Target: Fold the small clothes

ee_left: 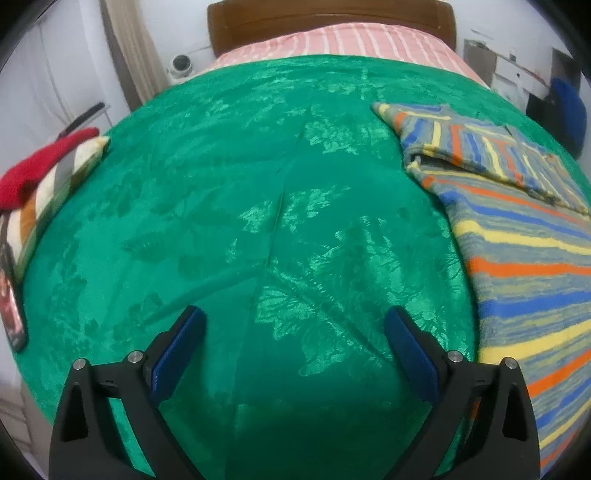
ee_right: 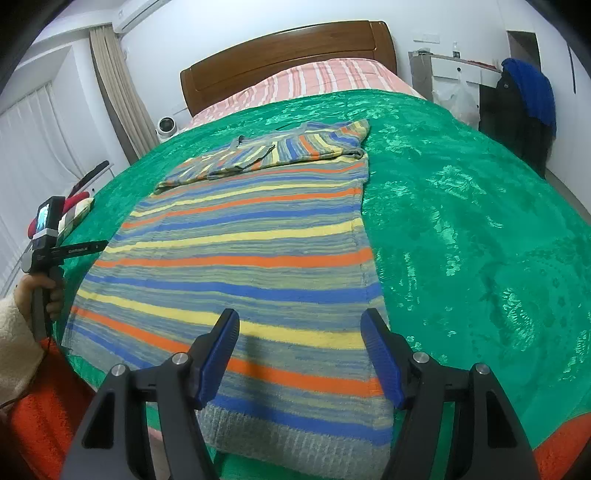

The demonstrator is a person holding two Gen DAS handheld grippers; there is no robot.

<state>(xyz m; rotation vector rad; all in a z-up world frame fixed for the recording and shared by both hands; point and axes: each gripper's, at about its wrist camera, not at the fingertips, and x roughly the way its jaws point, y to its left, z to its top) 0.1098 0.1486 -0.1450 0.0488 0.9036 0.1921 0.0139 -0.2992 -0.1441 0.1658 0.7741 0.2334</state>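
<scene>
Two grippers hover over a striped knit sweater (ee_right: 236,254) lying flat on the green bedspread (ee_right: 461,206), sleeves already folded across its chest. Left gripper (ee_left: 295,350): jaws spread wide, empty, beside the garment. Right gripper (ee_right: 299,354): jaws parted, empty, above the hem. Advisable next: pinch both hem corners evenly and lift together.

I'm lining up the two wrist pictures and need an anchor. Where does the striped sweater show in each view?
Left wrist view: striped sweater runs down the right edge, its folded sleeve at upper right.
Right wrist view: striped sweater fills the centre, its hem between the open fingers of the right claw.
Shared landmark: the wooden headboard at the top of both.
</scene>
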